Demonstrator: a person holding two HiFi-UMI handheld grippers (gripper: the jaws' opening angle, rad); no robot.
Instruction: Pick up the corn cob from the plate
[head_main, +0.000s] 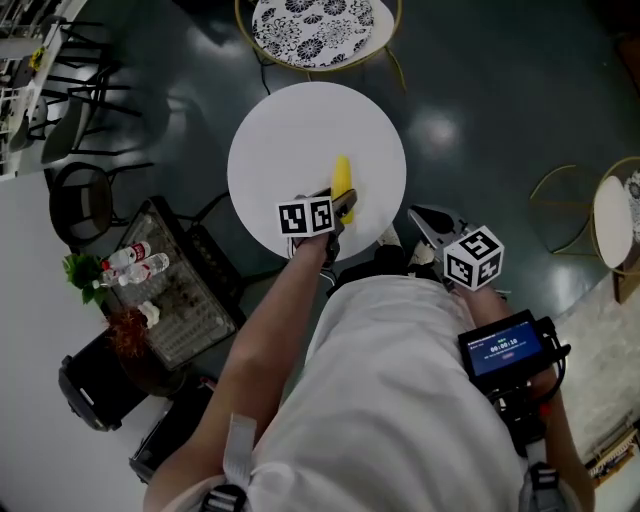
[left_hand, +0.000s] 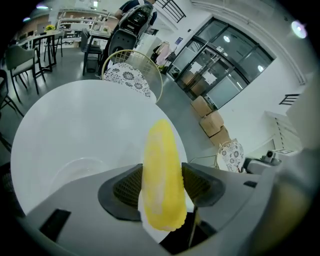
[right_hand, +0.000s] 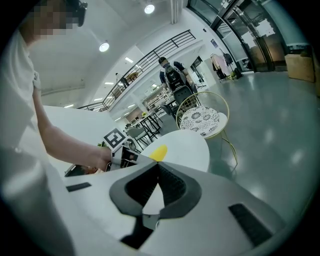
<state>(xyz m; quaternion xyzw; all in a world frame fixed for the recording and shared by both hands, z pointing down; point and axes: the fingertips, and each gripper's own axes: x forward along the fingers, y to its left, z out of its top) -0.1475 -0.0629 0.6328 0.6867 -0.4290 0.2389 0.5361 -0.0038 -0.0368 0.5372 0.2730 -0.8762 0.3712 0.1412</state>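
A yellow corn cob (left_hand: 161, 180) stands lengthwise between the pads of my left gripper (left_hand: 162, 187), which is shut on it near its lower end. In the head view the corn cob (head_main: 342, 181) pokes out past the left gripper (head_main: 343, 207) over the near part of the round white table (head_main: 290, 130). A faint clear plate (left_hand: 70, 167) lies on the table just left of the jaws. My right gripper (head_main: 423, 220) hangs off the table's near right edge. Its jaws meet at the tips with nothing between them (right_hand: 159, 166).
A chair with a patterned seat (head_main: 310, 30) stands beyond the table, and another (head_main: 612, 220) at the far right. At the left sit a wire rack with bottles (head_main: 140, 262) and a plant (head_main: 85, 272). Dark floor surrounds the table.
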